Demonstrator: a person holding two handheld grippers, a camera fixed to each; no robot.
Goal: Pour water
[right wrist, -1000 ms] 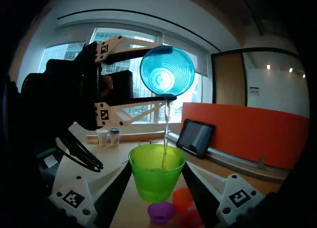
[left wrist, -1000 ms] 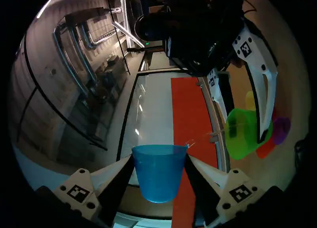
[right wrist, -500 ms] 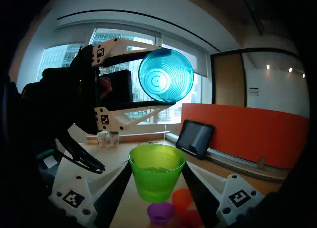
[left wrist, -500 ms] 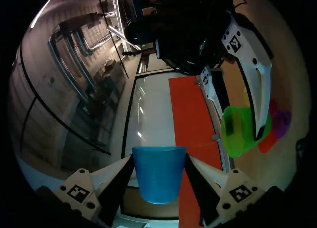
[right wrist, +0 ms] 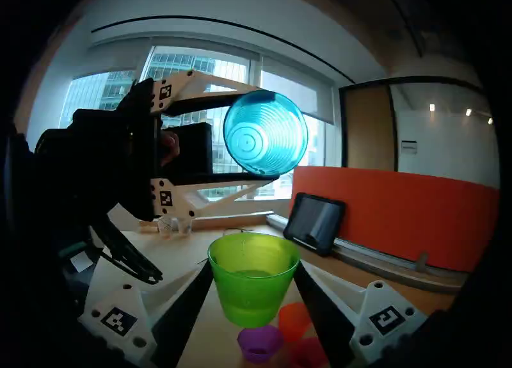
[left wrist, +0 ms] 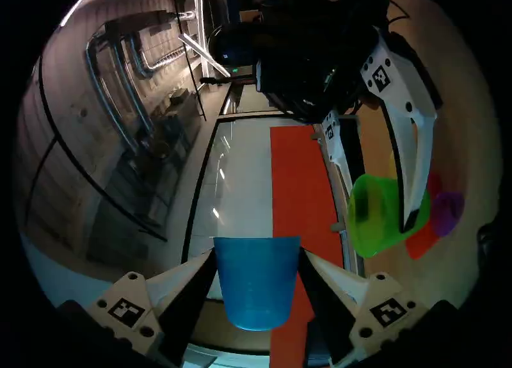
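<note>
Left gripper view: left gripper point(left wrist: 256, 260) has its fingers clamped on the blue cup point(left wrist: 257, 285), one on each side wall. The cup's base is cut off low between them. Up and right of it sits the green cup point(left wrist: 374, 217), pinched between the white fingers of the right gripper point(left wrist: 381, 208), with one finger crossing its front. Just beyond the green cup: a purple cup point(left wrist: 447, 212), and an orange cup point(left wrist: 419, 241) partly hidden. The whole scene is rolled sideways, so the tabletop point(left wrist: 448, 272) runs up the right edge. The orange panel point(left wrist: 297, 176) lies left of the green cup. The hand behind the right gripper is a dark mass, no detail.

Right gripper view: fingers closed on the green cup point(right wrist: 255, 285), some water in its bottom. The blue cup point(right wrist: 259, 134) hangs directly above it, tipped on its side, round end toward the camera; mouth or base, cannot tell. It is held between the left gripper's point(right wrist: 265, 131) fingers. Below the green cup: purple cup point(right wrist: 258, 344) and orange cup point(right wrist: 294, 319), both partly covered. Right of the green cup, a tablet point(right wrist: 315, 222) leans at the orange panel point(right wrist: 409, 221). Tabletop point(right wrist: 185, 256) left of the green cup.
</note>
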